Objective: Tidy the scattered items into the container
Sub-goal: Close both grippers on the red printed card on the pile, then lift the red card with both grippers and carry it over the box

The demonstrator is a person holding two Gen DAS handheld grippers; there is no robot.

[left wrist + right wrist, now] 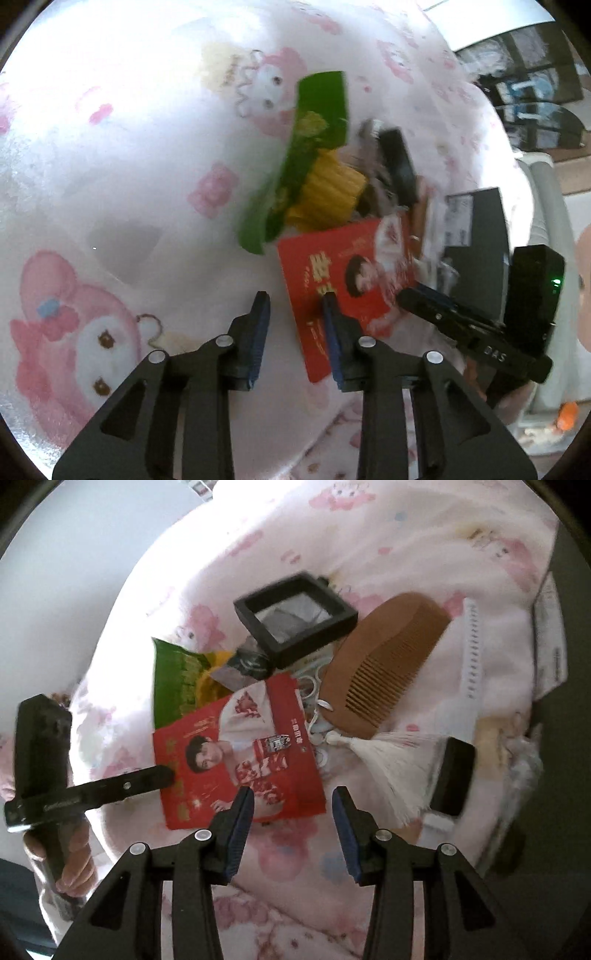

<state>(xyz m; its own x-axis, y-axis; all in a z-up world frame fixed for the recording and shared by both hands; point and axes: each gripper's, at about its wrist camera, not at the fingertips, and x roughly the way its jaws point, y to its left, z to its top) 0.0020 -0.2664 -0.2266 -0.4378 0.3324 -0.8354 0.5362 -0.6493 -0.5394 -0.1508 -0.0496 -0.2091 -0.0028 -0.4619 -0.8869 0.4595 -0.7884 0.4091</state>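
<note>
Both claws point down at a pink cartoon-print blanket (424,546); landmark is the red packet (240,753) lying flat on it. Left claw (295,306): jaws apart, nothing between the pads, one fingertip (330,301) over the red packet's near edge; I can't tell if it touches. Right claw (293,799): released, jaws apart and empty, hanging just off the red packet's near corner. In the right view the left claw's tip overlaps the packet's left edge, and I see the hand (74,864) gripping its handle. Green packet (177,679) is partly tucked under the red packet's far-left corner, with something yellow (328,188) just beside it. Black square frame box (295,616) sits beyond the red packet, with a small dark item (251,661) between them. Wooden comb (384,661) lies to the red packet's right, white tassel (391,760) trailing from it, small pale rings (314,686) between comb and packet. White spiral notebook (474,646) is further right. I can't make out the container in either view.
</note>
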